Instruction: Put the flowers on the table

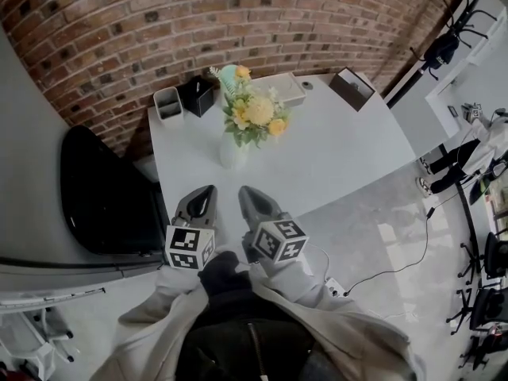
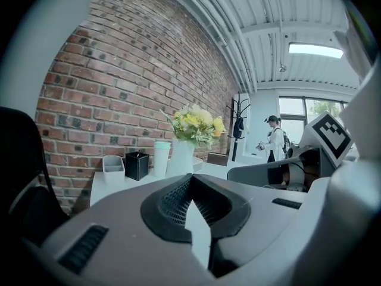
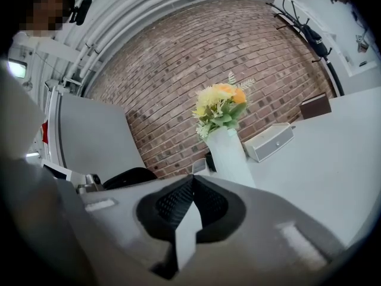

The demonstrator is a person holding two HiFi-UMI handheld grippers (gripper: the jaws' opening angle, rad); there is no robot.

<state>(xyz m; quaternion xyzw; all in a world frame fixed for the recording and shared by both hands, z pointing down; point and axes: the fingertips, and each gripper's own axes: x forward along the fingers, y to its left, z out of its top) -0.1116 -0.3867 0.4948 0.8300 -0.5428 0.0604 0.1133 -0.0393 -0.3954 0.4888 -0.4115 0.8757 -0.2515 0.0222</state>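
A bunch of yellow and orange flowers (image 1: pixel 254 113) stands upright in a white vase (image 1: pixel 232 151) on the white table (image 1: pixel 341 153), towards its left front. Both grippers hover side by side at the table's near edge, short of the vase and apart from it. The left gripper (image 1: pixel 208 190) is shut with nothing between its tips. So is the right gripper (image 1: pixel 244 192). In the left gripper view the flowers (image 2: pixel 195 124) and vase (image 2: pixel 181 158) rise beyond the shut gripper (image 2: pixel 191 177). The right gripper view shows the flowers (image 3: pixel 220 109) and vase (image 3: pixel 229 157) just past its shut gripper (image 3: pixel 193 180).
Along the table's back edge by the brick wall stand a pale grey holder (image 1: pixel 167 103), a black pen holder (image 1: pixel 197 95), a teal cup (image 1: pixel 228 74), a white box (image 1: pixel 282 90) and a brown box (image 1: pixel 352 88). A black chair (image 1: pixel 107 193) sits left of the table. A person (image 2: pixel 275 139) stands far off.
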